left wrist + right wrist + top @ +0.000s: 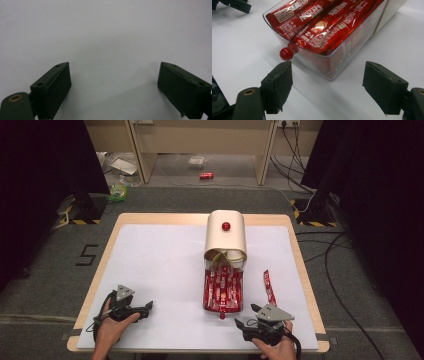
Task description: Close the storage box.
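A cream dispenser box (226, 237) with a red knob (226, 226) on top stands at the middle of the white mat (160, 270). Its clear drawer (223, 292) (332, 63) is pulled out toward me and holds several red Nescafe sachets (324, 22). The drawer's red knob (286, 54) faces my right gripper (246, 316) (327, 82), which is open just short of the drawer front, touching nothing. One loose red sachet (270, 287) lies right of the drawer. My left gripper (149, 308) (113, 80) is open over bare mat at the front left.
The wooden table edge (300, 260) frames the mat. On the floor beyond lie a red can (206, 175), litter (120, 190) and cables (330, 250). In the right gripper view the left gripper (234, 5) shows at the top left corner.
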`<state>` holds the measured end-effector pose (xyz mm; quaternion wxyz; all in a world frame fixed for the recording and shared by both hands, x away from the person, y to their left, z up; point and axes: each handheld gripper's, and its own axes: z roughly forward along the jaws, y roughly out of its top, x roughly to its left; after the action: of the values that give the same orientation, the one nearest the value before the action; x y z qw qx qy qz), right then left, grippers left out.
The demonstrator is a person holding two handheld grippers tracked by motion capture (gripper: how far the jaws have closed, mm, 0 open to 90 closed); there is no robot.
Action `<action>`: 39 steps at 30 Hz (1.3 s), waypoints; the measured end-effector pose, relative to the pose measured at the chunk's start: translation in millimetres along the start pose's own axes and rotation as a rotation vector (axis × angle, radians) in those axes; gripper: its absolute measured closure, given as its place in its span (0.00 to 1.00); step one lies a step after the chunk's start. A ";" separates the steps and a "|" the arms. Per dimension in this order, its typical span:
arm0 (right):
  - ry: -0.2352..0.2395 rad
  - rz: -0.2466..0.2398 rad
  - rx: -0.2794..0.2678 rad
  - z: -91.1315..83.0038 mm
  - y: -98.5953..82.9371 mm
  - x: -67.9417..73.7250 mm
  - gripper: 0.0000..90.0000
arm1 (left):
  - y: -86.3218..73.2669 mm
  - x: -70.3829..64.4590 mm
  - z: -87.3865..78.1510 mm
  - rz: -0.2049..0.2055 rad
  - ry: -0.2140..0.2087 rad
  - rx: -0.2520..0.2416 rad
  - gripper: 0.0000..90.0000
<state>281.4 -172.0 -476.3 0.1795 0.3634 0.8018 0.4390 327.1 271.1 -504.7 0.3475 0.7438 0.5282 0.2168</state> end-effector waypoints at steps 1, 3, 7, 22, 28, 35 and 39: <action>-0.001 -0.005 0.002 1.4 0.4 0.1 0.27 | 0.0 0.0 0.0 0.000 0.000 0.001 0.12; -0.001 -0.011 0.009 4.6 1.0 1.0 0.27 | 0.0 -0.1 0.0 0.000 0.001 0.000 0.12; -0.011 -0.028 0.023 12.0 2.5 1.9 0.27 | 0.0 -0.1 0.0 0.000 0.001 0.000 0.12; -0.036 -0.056 0.052 32.1 10.8 8.0 0.24 | 0.0 -0.1 0.0 0.001 0.001 0.000 0.12; -0.044 -0.054 0.054 33.4 12.0 9.4 0.23 | 0.0 -0.2 0.0 0.000 0.001 0.000 0.12; -0.056 -0.042 0.021 35.1 14.9 6.8 0.24 | 0.0 -0.1 0.1 -0.001 0.001 0.000 0.12; -0.063 -0.033 0.009 36.3 16.1 5.8 0.24 | 0.0 -0.1 0.0 0.001 0.001 0.000 0.12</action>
<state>306.4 -141.3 -482.7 0.2103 0.3643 0.8037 0.4209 327.0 270.9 -504.7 0.3471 0.7439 0.5282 0.2172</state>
